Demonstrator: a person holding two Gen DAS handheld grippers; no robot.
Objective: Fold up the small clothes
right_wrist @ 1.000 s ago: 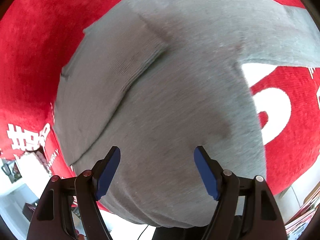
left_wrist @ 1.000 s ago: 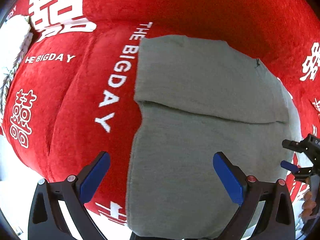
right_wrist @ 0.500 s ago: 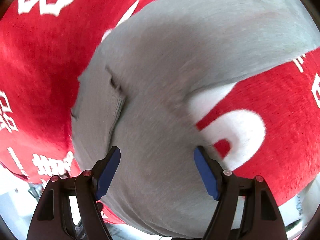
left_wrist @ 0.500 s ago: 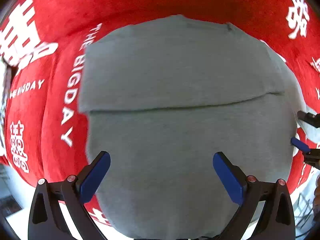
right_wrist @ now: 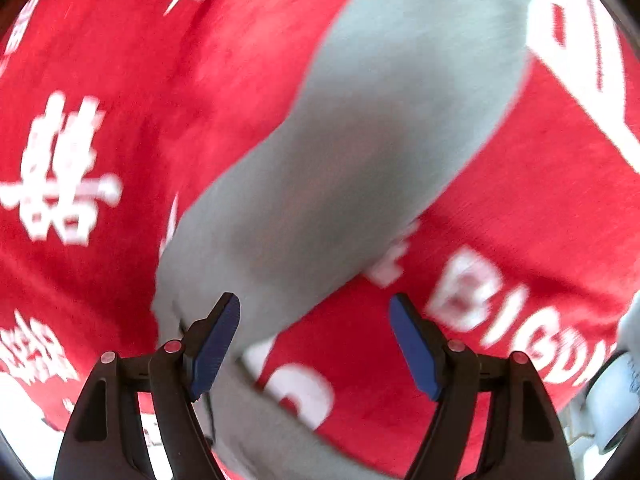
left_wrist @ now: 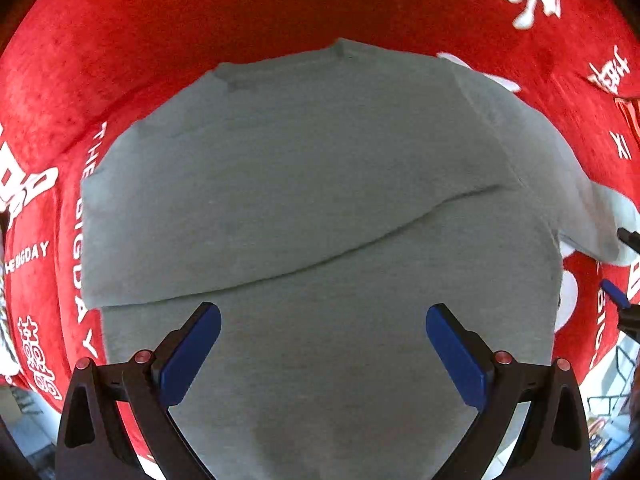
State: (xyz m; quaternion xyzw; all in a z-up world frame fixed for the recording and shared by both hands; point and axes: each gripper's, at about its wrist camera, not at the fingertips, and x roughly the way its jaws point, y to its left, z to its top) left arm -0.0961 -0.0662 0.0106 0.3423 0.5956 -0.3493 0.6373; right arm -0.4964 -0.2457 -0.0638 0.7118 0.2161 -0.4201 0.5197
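Note:
A grey T-shirt [left_wrist: 320, 184] lies flat on a red plush cloth [left_wrist: 280, 4] with white lettering, its left part folded over the body along a crease. My left gripper [left_wrist: 323, 344] is open and empty above the shirt's lower half. The right gripper shows at the right edge of the left wrist view [left_wrist: 624, 280], beside the shirt's spread right sleeve [left_wrist: 592, 216]. In the blurred right wrist view, my right gripper [right_wrist: 314, 344] is open and empty over the edge of that grey sleeve [right_wrist: 360, 160] and the red cloth [right_wrist: 520, 200].
White characters and "THE BIGDAY" lettering [left_wrist: 80, 240] cover the cloth. The cloth's edge and a pale floor with clutter show at the lower right [left_wrist: 612, 392]. A whitish object [right_wrist: 616, 396] sits at the right wrist view's lower right.
My left gripper has shifted right, so the shirt now fills its view. My right gripper has swung fast off the shirt body toward the right sleeve. Both stay open.

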